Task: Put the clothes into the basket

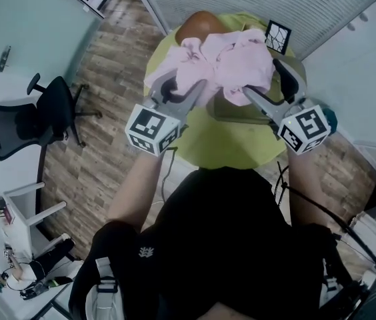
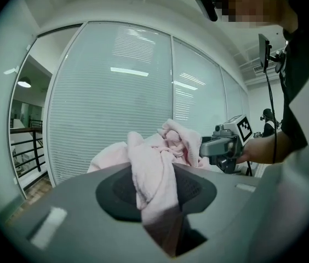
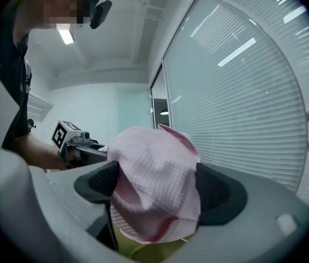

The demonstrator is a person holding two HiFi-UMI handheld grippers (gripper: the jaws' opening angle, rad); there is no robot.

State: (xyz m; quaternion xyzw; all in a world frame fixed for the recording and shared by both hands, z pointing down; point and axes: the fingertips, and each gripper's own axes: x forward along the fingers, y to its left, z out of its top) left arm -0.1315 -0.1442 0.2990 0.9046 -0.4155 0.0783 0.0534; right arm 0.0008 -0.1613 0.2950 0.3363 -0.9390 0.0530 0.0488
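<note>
Above the round yellow-green bench (image 1: pixel 231 145) the person holds a pink garment (image 1: pixel 225 62) up in a bunched heap between the two tools, clear of the bench top and over its far half. The left claw (image 1: pixel 185 91) is narrow, its pads pinched on a fold of the pink cloth that runs down between them. The right claw (image 1: pixel 266 82) stands wide, with a loose lump of the same garment sitting in the gap between its dark pads. At the bench's far edge, partly behind the garment, a brown rounded shape (image 1: pixel 198 24) shows, possibly the basket.
</note>
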